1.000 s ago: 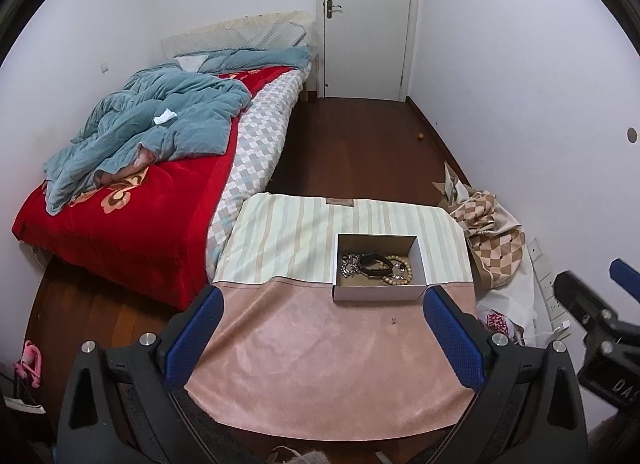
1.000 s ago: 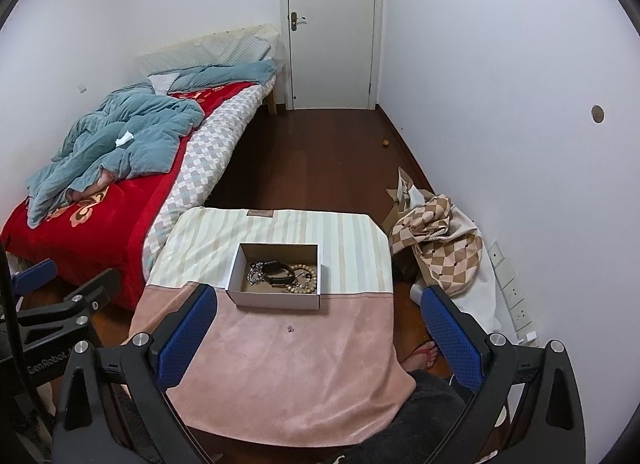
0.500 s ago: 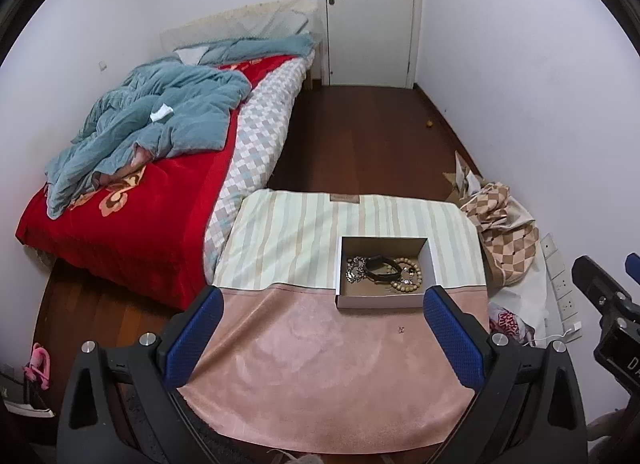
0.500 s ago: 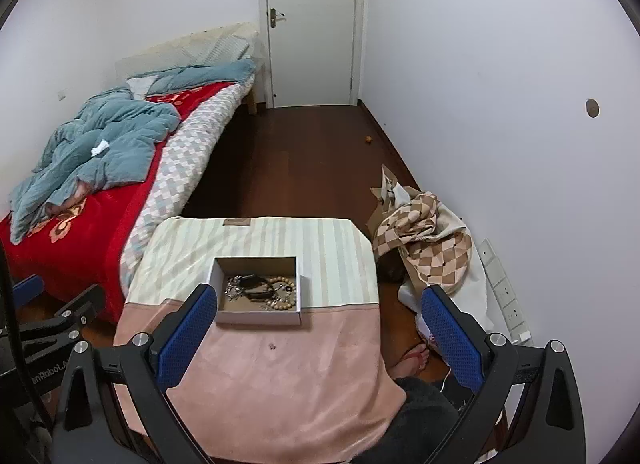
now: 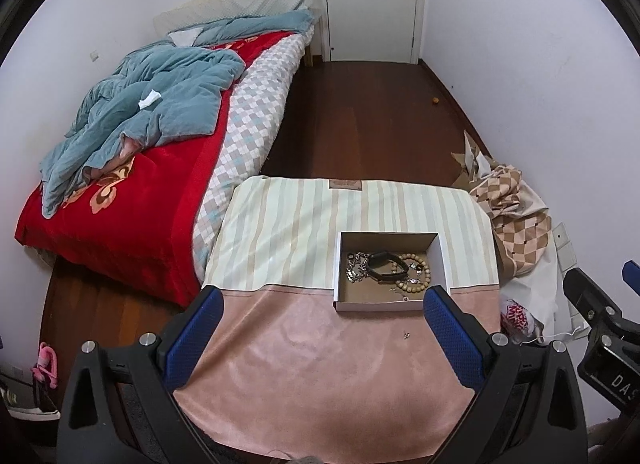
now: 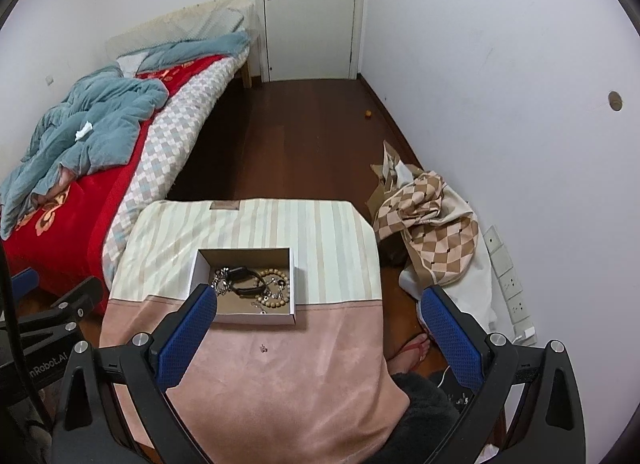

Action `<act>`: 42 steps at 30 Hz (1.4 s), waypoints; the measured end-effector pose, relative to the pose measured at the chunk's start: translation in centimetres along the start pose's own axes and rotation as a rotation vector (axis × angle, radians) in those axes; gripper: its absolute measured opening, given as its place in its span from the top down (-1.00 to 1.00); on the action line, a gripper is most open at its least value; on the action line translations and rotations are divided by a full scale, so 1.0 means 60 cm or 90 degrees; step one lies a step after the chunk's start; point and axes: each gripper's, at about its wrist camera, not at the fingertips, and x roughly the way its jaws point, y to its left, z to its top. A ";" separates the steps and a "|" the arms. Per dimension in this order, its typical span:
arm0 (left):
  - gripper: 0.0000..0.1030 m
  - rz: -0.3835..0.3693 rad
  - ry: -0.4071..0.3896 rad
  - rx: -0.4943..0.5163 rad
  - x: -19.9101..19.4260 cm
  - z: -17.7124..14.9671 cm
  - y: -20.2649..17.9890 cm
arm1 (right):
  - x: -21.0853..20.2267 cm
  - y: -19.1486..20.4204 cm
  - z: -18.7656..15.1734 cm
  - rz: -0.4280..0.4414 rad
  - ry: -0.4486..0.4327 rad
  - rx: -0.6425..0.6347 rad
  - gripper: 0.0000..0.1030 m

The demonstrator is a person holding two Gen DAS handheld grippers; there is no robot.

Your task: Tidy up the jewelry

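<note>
A white cardboard box [image 5: 443, 260] [image 6: 294, 284] sits on a small table covered with a pink and striped cloth [image 5: 320, 364] [image 6: 280, 384]. In the box lie a silver chain [image 5: 356, 266], a black band [image 5: 386, 266] and a wooden bead bracelet [image 5: 416, 274]. A tiny dark piece [image 5: 407, 335] [image 6: 263, 349] lies on the pink cloth in front of the box. My left gripper [image 5: 322, 334] is open and empty, above the near half of the table. My right gripper [image 6: 318, 330] is open and empty, over the table's right side.
A bed with a red cover and a blue quilt [image 5: 152, 104] stands left of the table. A checkered cloth heap [image 5: 516, 220] lies by the right wall with its sockets. Dark wood floor [image 5: 360, 116] runs to a white door. A foot in a sandal [image 6: 412, 348] is by the table.
Both grippers have come down and forward toward the table, so the box looks larger and nearer. The right gripper has shifted right. Both stay open.
</note>
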 end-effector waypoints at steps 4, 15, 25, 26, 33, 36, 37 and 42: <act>-0.98 -0.001 0.013 -0.003 0.014 0.000 -0.002 | 0.017 0.000 -0.001 0.001 0.017 -0.002 -1.00; -0.98 -0.004 0.030 -0.004 0.025 -0.006 -0.004 | 0.028 0.005 -0.008 0.001 0.034 -0.013 -1.00; -0.98 -0.004 0.035 -0.007 0.025 -0.010 -0.002 | 0.032 0.006 -0.007 -0.001 0.042 -0.019 -1.00; -0.98 -0.004 0.035 -0.008 0.026 -0.011 -0.002 | 0.032 0.007 -0.007 0.000 0.043 -0.020 -1.00; -0.98 -0.002 0.035 -0.009 0.026 -0.012 -0.002 | 0.032 0.010 -0.009 0.001 0.045 -0.026 -1.00; -0.98 -0.002 0.034 -0.010 0.026 -0.012 -0.001 | 0.033 0.010 -0.009 0.002 0.046 -0.024 -1.00; -0.98 -0.002 0.034 -0.010 0.025 -0.013 -0.001 | 0.032 0.009 -0.009 0.003 0.047 -0.024 -1.00; -0.98 -0.004 0.035 -0.011 0.024 -0.016 0.001 | 0.032 0.009 -0.010 0.002 0.046 -0.026 -1.00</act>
